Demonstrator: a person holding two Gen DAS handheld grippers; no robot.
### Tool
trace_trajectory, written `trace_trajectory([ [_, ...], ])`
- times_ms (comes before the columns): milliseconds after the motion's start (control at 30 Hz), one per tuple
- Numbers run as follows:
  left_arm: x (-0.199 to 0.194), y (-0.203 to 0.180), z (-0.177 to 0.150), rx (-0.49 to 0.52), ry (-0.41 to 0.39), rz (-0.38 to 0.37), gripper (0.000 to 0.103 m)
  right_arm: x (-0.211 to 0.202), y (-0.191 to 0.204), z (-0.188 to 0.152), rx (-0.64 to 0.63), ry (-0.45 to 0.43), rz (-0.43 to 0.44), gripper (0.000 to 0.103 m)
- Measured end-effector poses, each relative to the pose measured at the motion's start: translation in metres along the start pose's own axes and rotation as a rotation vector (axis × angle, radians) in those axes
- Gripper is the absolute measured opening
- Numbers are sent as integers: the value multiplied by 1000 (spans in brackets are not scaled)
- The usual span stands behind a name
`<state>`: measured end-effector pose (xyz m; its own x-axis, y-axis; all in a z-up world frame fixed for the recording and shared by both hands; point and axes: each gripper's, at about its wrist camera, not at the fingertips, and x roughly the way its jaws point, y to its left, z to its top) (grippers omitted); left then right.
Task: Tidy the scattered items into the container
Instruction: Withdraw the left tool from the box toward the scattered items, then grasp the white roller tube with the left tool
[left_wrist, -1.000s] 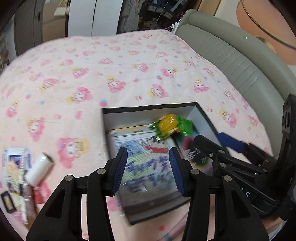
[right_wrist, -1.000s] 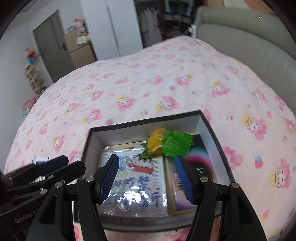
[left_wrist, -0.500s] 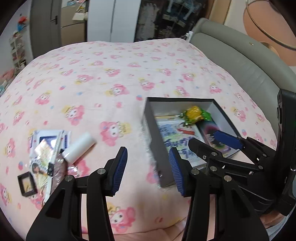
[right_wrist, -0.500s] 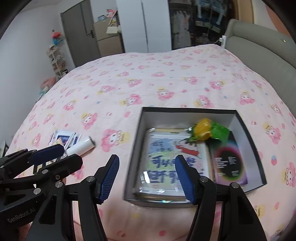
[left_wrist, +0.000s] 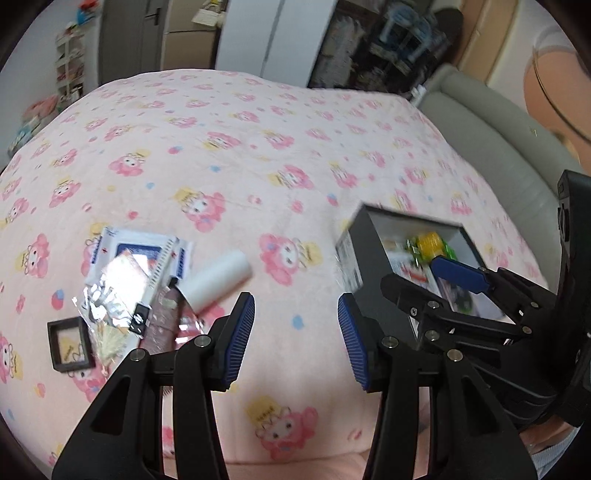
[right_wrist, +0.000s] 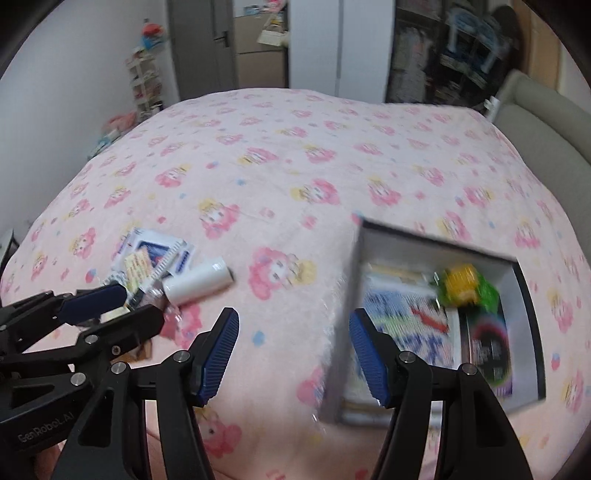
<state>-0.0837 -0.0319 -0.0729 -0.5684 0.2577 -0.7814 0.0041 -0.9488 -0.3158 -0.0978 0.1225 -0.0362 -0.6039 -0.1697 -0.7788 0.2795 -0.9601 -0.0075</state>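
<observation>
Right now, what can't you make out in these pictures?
- Box contents: motion blur smears the print in both views.
- Box's right side, left wrist view: hidden behind the right gripper.
- Pile beside the white roll, right wrist view: partly hidden by the left gripper.

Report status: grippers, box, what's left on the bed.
Left gripper and right gripper open, empty. Box part-filled. White roll, card packets, small black frame on bedspread. Nothing blocking.
</observation>
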Motion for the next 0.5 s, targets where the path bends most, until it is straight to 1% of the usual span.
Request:
trace_trajectory([
  [100, 13, 25, 9, -75, 8, 4, 50, 14, 16, 26, -41, -19, 24, 60],
  [167, 22, 42, 15, -125, 14, 6, 50, 30, 24, 38, -55, -7, 38, 60],
  [233, 31, 59, 21, -176, 19, 8, 50, 57, 33, 44, -53, 39, 59, 60],
  [367, 48, 93, 33, -276, 31, 13, 50, 114, 42, 40, -39, 143, 103, 60],
  [400, 53, 101, 36, -301, 33, 14, 50, 128, 43, 38, -35, 166, 103, 60],
  [433, 60, 109, 35, -328, 44, 5, 50, 141, 43, 38, -32, 181, 86, 60],
  [500, 77, 124, 28, -383, 76, -26, 50, 162, 43, 37, -20, 205, 66, 60],
])
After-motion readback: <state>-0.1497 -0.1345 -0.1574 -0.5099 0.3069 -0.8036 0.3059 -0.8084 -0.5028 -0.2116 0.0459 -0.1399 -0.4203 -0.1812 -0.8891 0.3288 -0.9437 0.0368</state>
